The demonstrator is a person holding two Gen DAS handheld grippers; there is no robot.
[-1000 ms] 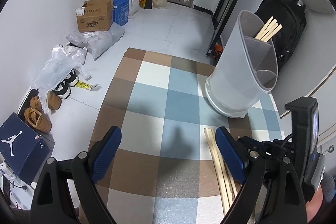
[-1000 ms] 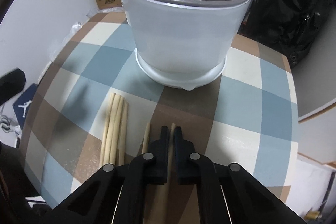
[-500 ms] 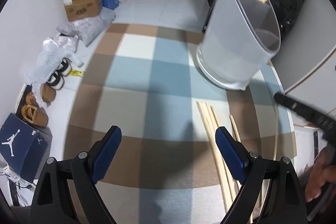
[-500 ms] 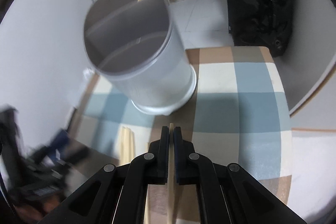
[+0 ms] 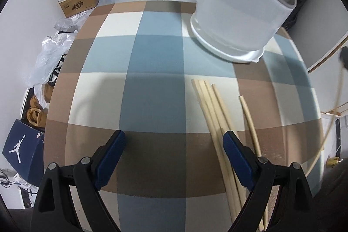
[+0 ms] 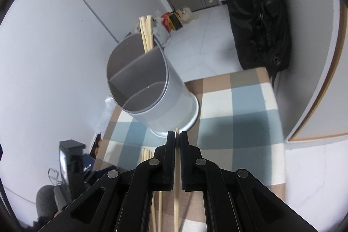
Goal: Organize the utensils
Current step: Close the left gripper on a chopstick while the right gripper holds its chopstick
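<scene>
We are carrying one pale wooden chopstick clamped in our closed right gripper toward the grey divided plastic holder ahead; our left gripper is hanging wide open, empty

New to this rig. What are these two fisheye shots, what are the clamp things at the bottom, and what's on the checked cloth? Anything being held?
No robot arm here: a person carries a handheld two-finger gripper in each hand, and each has a fisheye camera looking along its fingers. The left wrist view shows the left gripper, blue pads wide apart with nothing between them, above the checked cloth. On the cloth lie loose chopsticks and a grey divided utensil holder. The right wrist view shows the right gripper shut on one chopstick, lifted, with the holder ahead. A few chopsticks in the holder already stand in its far compartment.
</scene>
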